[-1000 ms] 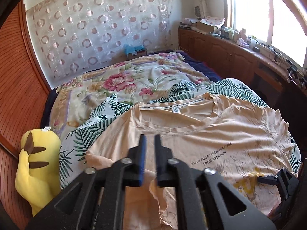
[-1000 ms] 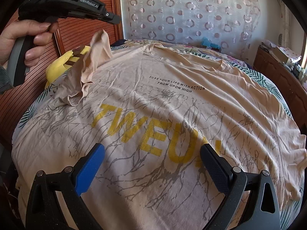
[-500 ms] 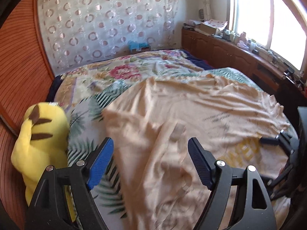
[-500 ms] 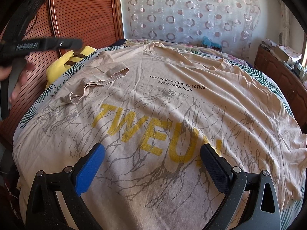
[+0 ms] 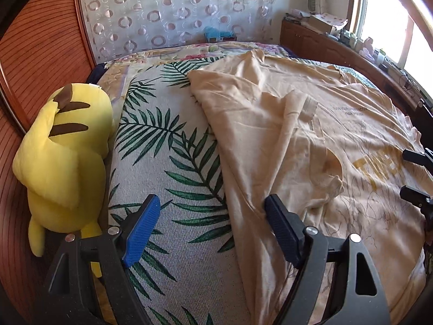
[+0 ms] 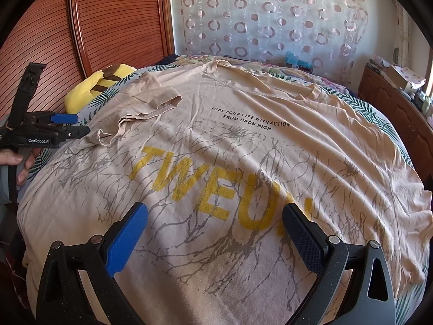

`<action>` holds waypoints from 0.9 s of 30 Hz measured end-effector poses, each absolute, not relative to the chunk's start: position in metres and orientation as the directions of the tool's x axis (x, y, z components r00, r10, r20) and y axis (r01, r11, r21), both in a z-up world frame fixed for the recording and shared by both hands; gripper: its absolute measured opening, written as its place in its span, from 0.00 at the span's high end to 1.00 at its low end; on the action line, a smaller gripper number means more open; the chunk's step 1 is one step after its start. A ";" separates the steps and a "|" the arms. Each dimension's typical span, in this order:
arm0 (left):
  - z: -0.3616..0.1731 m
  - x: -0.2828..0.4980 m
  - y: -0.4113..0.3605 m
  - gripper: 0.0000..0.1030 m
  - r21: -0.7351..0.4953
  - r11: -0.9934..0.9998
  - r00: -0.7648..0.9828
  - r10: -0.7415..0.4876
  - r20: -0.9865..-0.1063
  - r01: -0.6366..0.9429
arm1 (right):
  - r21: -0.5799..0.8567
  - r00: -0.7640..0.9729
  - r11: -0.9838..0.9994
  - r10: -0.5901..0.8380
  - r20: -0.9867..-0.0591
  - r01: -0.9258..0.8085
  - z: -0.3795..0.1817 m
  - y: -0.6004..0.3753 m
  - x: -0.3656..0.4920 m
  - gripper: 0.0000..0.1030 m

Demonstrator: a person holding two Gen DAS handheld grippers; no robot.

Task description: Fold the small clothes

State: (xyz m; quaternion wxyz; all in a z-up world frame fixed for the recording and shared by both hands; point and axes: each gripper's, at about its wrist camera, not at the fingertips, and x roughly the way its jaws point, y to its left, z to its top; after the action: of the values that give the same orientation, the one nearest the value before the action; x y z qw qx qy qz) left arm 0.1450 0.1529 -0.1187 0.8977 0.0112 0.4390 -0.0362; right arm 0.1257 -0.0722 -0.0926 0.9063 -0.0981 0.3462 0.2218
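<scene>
A peach T-shirt (image 6: pixel 243 146) with yellow letters and a grey branch print lies spread face up on the bed; it also shows in the left wrist view (image 5: pixel 311 146). Its left sleeve (image 6: pixel 146 105) is folded inward onto the chest. My left gripper (image 5: pixel 211 230) is open and empty, low over the shirt's left edge and the leaf-print cover; it shows at the left of the right wrist view (image 6: pixel 65 124). My right gripper (image 6: pixel 213 233) is open and empty above the shirt's lower front, and shows at the right edge of the left wrist view (image 5: pixel 414 173).
A yellow plush toy (image 5: pixel 62 157) lies at the bed's left side against the wooden headboard (image 6: pixel 113 21). A leaf-print cover (image 5: pixel 162 146) and floral quilt (image 5: pixel 205 50) lie under the shirt. A wooden cabinet (image 5: pixel 338 54) with clutter runs under the window on the right.
My left gripper let go of the sleeve, opened, and drew back left and down to the shirt's edge. The sleeve dropped folded onto the chest. My right gripper stayed still.
</scene>
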 end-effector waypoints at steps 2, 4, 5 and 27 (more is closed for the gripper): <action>-0.119 0.144 0.155 0.21 -0.025 0.997 0.620 -0.063 -0.782 0.071 | -0.029 0.666 0.877 0.343 -0.663 -0.480 -0.089 -0.072 0.124 0.03; -0.119 0.144 0.155 0.18 -0.025 0.997 0.621 -0.063 -0.781 0.069 | -0.039 0.668 0.864 0.358 -0.652 -0.501 -0.085 -0.069 0.122 0.06; -0.119 0.144 0.155 0.17 -0.026 0.997 0.620 -0.062 -0.782 0.067 | -0.038 0.667 0.857 0.372 -0.646 -0.514 -0.082 -0.067 0.122 0.09; -0.106 0.102 0.178 0.15 -0.095 0.996 0.695 -0.068 -0.716 -0.001 | 0.080 0.415 0.625 0.602 -0.682 -0.776 -0.077 0.049 0.168 0.67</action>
State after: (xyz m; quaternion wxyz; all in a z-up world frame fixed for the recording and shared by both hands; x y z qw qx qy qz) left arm 0.1018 0.1783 -0.1065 0.9196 -0.0438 0.3899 -0.0182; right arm 0.1678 0.0487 -0.0766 0.8318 -0.1250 0.3477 0.4143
